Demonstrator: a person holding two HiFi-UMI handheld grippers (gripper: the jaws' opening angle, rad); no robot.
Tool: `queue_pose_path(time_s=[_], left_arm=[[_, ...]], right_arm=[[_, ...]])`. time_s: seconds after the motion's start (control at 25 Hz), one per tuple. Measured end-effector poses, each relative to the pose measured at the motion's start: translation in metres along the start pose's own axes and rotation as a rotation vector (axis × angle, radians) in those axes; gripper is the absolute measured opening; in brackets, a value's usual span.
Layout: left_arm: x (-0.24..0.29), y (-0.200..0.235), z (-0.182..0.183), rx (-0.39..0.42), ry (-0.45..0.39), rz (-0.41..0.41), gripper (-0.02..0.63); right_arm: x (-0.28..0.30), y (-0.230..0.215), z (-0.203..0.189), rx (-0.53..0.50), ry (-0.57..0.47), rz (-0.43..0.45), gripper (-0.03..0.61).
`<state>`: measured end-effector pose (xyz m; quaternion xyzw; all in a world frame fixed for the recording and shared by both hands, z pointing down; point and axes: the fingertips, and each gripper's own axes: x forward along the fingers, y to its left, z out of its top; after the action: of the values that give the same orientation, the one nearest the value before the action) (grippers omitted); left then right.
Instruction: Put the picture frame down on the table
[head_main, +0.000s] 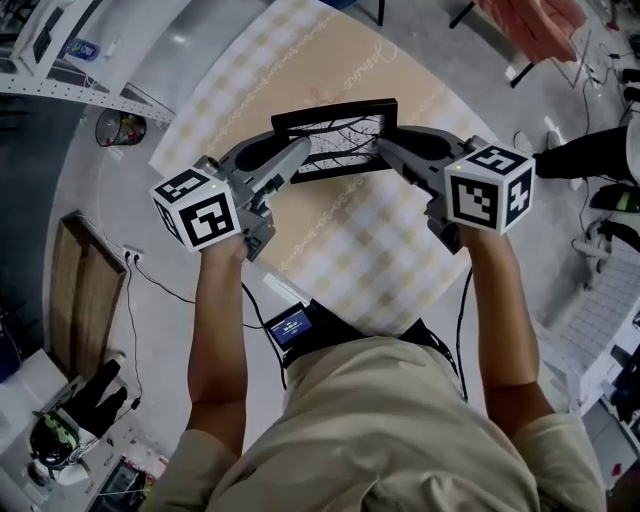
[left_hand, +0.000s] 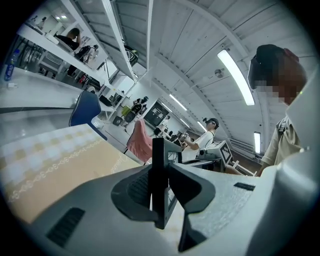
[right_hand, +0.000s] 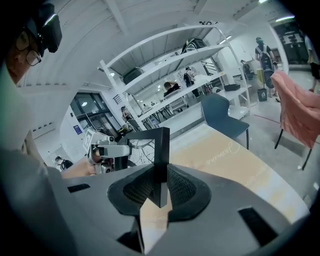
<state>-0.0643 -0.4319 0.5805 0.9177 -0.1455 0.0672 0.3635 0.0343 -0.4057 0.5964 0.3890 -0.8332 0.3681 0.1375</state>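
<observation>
Spanning the gap between both grippers, the black picture frame (head_main: 336, 140) is held over the checked desk (head_main: 330, 245), toward 12 o'clock in the head view. The left gripper (head_main: 300, 158) has its jaws clamped on the frame's 9 o'clock edge, and the right gripper (head_main: 386, 150) has its jaws clamped on the 3 o'clock edge. Whether the frame touches the desk cannot be told.

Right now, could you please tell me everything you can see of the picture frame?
The picture frame is a slim black rectangle, set landscape, holding a pale print of bare dark branches. The left tongs are shut on its left edge and the right tongs on its right edge. It seems to hang tilted over the table with its checked cloth, not yet resting on it.
</observation>
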Motion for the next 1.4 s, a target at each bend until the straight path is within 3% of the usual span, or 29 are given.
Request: queue_pose_path(time_s=[1.4], left_arm=[[0.038,0.120,-0.110,-0.125,0.184,0.129,0.110]], right_arm=[[0.096,-0.082,-0.099,0.144,0.235,-0.060,0.072]])
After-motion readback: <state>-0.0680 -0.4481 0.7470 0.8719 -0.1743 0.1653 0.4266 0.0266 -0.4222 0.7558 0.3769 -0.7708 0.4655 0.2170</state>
